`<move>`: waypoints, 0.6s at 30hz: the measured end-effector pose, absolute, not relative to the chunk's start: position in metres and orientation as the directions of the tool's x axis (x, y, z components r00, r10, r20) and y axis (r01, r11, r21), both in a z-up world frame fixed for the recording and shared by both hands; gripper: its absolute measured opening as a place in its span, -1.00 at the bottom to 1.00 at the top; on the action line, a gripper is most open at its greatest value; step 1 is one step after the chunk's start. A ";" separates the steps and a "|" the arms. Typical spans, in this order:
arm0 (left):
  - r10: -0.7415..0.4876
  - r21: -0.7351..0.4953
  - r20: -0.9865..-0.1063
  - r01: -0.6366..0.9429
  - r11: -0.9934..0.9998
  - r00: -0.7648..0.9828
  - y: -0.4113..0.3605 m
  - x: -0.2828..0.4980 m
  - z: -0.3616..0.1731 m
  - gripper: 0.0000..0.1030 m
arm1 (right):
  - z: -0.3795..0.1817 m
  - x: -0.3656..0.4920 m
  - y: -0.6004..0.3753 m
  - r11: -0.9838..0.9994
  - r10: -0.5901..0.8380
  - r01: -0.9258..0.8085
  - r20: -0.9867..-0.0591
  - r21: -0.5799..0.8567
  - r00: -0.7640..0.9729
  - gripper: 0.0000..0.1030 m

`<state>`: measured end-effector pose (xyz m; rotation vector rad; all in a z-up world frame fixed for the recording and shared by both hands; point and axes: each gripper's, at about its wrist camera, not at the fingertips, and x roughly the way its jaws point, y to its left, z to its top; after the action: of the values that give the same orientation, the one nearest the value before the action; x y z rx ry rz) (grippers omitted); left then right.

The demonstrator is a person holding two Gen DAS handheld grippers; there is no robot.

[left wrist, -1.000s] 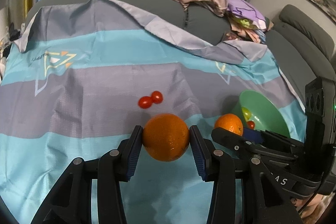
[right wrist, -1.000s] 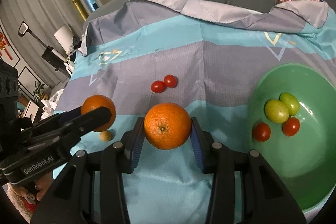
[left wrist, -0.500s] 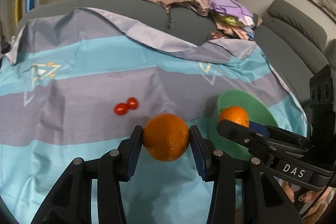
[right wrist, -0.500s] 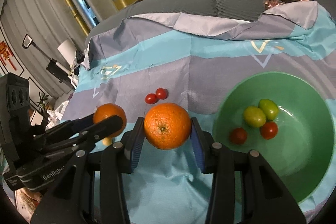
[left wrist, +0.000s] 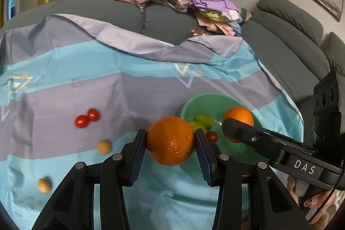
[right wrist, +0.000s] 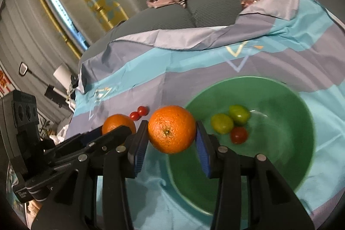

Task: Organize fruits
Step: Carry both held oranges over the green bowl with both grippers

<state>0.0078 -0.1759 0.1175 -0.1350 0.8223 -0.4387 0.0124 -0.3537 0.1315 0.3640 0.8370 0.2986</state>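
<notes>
1. We are gripping an orange (left wrist: 170, 140) in our left gripper (left wrist: 170, 143), jaws pressing both its sides, just left of the green bowl (left wrist: 217, 100).
2. We are gripping a second orange (right wrist: 171, 129) in our right gripper (right wrist: 171, 135), jaws clamping it at the bowl's left rim.
3. Two green fruits (right wrist: 230, 120) and a cherry tomato (right wrist: 239, 135) are lying inside the bowl.
4. Two cherry tomatoes (left wrist: 87, 118) are lying on the striped cloth (left wrist: 64, 89), left of the bowl.

Bowl (right wrist: 280, 165) near half bare (fruit (right wrist: 222, 123) clustered far side).
</notes>
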 end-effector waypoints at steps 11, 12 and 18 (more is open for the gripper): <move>-0.450 -0.286 -0.708 0.362 0.887 0.544 -0.216 0.014 0.105 -0.12 | 0.117 0.015 -0.385 0.908 0.336 -0.014 -0.705 0.420 0.625 -0.16; -0.450 -0.283 -0.711 0.366 0.887 0.541 -0.219 0.014 0.104 -0.12 | 0.116 0.016 -0.388 0.906 0.334 -0.006 -0.706 0.424 0.624 -0.16; -0.454 -0.282 -0.725 0.378 0.882 0.518 -0.233 0.015 0.098 -0.12 | 0.110 0.017 -0.402 0.903 0.313 0.040 -0.720 0.427 0.619 -0.16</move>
<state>0.0152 -0.2331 0.0979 -0.0929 0.8966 -0.4994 0.0166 -0.4021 0.1098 0.4290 0.8959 0.1622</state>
